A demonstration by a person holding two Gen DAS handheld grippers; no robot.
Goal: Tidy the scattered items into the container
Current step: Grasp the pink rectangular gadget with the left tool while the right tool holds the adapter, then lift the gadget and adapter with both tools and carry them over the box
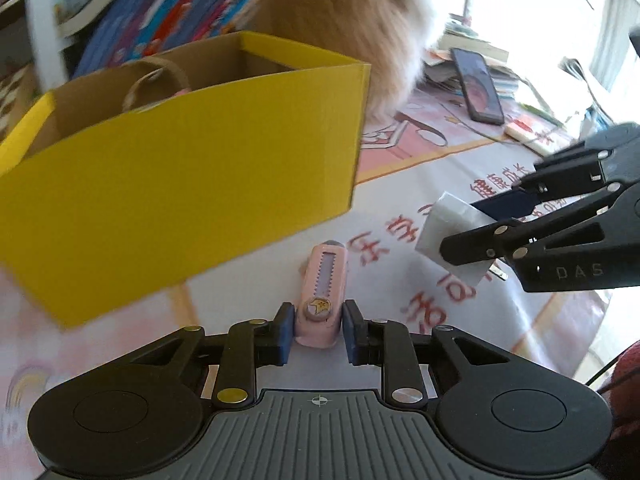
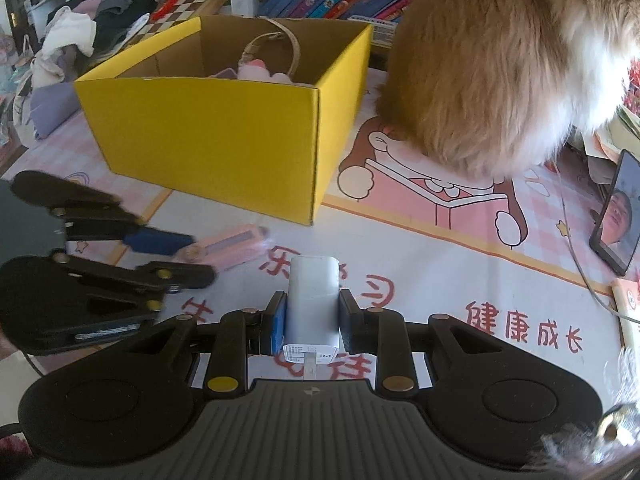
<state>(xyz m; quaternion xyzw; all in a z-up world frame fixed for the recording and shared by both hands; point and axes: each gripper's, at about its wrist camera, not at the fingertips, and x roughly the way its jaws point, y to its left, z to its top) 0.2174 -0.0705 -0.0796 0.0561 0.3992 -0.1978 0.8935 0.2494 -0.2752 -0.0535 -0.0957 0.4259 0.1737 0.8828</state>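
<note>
My left gripper [image 1: 319,330] is shut on the near end of a pink utility knife [image 1: 326,276], whose tip points away toward the yellow cardboard box [image 1: 180,184]. In the right wrist view the left gripper [image 2: 200,258] and the knife [image 2: 236,246] are blurred, low over the cloth in front of the box [image 2: 208,132]. My right gripper [image 2: 312,320] is shut on a white charger block [image 2: 312,288], its pads on both sides. From the left wrist view the right gripper [image 1: 460,228] holds the charger [image 1: 440,220] to the knife's right. A pink item and a looped strap lie inside the box.
A furry orange-and-white animal [image 2: 500,72] sits right of the box on the cartoon tablecloth [image 2: 440,280]. A phone [image 2: 616,220] leans at the far right with a thin cable beside it. Books stand behind the box, and clothes are piled at the back left.
</note>
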